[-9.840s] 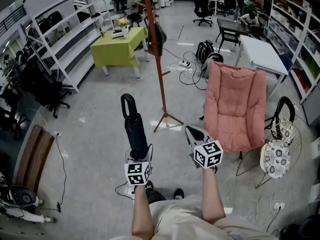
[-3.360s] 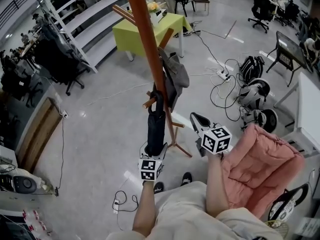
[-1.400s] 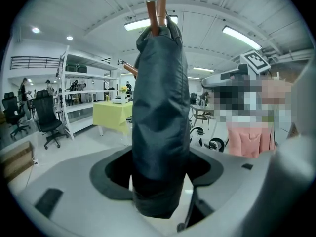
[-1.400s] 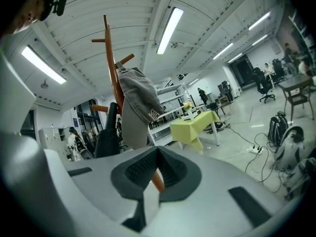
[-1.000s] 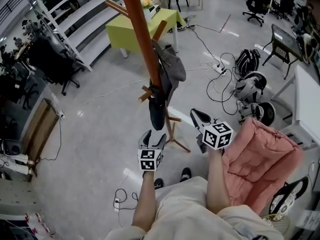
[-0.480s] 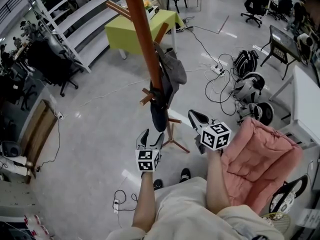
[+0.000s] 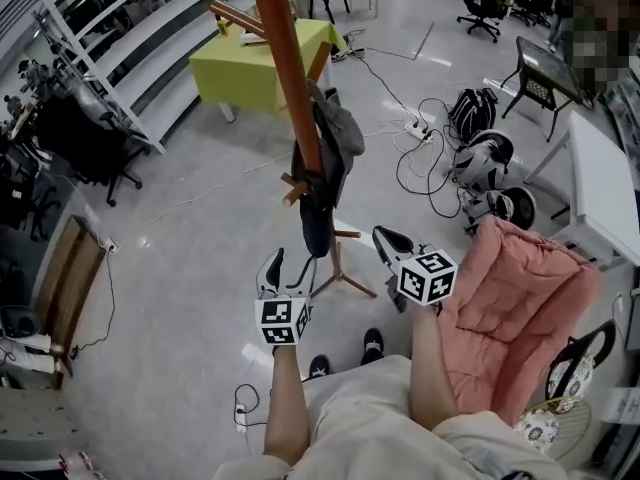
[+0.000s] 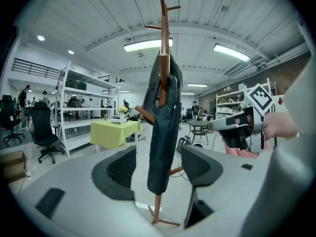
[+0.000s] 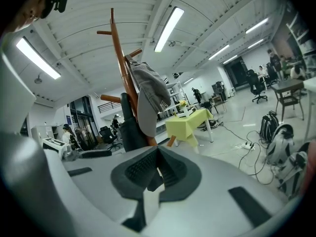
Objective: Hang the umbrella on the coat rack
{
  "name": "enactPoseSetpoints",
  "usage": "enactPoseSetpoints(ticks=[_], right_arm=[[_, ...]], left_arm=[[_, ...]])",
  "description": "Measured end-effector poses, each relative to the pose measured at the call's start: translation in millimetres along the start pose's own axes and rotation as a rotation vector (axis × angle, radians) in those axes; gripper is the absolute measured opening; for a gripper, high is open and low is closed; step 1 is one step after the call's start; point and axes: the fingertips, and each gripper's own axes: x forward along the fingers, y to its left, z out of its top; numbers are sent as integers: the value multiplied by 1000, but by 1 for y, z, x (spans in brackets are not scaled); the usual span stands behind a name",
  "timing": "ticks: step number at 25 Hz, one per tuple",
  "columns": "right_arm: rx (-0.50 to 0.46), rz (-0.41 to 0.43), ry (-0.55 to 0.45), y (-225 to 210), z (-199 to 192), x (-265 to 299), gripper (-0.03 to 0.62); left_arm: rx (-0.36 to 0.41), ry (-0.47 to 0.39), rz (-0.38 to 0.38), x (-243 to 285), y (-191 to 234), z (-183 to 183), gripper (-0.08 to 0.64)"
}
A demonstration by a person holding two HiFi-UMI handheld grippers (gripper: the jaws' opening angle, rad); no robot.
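**Black umbrella on orange-brown rack; left fingers apart, right fingers together**

Found the left gripper [image 8: 158, 169] with its dark-padded fingers [image 8: 116, 174] spread wide and clamped on nothing. Sighted the umbrella [image 8: 163, 132] through that gap, beyond the fingertips and clear of both pads. Confirmed in the head view: left gripper [image 7: 285, 271] held just short of the umbrella [image 7: 317, 218], not touching.

Found the right gripper [image 9: 157, 169] with its fingers pressed together, nothing between them. Placed it in the head view [image 7: 388, 243] just right of the left one, near the rack's foot and free of contact.

Recorded the umbrella furled, tip down, clear of the floor [image 7: 190, 268], hung at its handle end from a low peg [image 7: 292, 190] and lying against the pole of the coat rack [image 7: 285, 58]. Checked the same from the right gripper view: umbrella [image 9: 129, 127] beside the pole [image 9: 118, 48].

Noted a grey garment [image 7: 340, 128] hung higher on the same rack, just above the umbrella. Logged a yellow-green counter [image 7: 250, 63] behind the rack and a pink chair [image 7: 520, 298] to the right.
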Motion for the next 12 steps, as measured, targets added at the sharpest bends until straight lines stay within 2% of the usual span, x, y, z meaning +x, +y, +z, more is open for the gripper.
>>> enactPoseSetpoints(ticks=[5, 12], right_arm=[[10, -42, -7, 16, -11, -10, 5], [13, -97, -35, 43, -19, -22, 5]], left_arm=[[15, -52, -59, -14, -1, 22, 287], [44, -74, -149, -35, -2, 33, 279]])
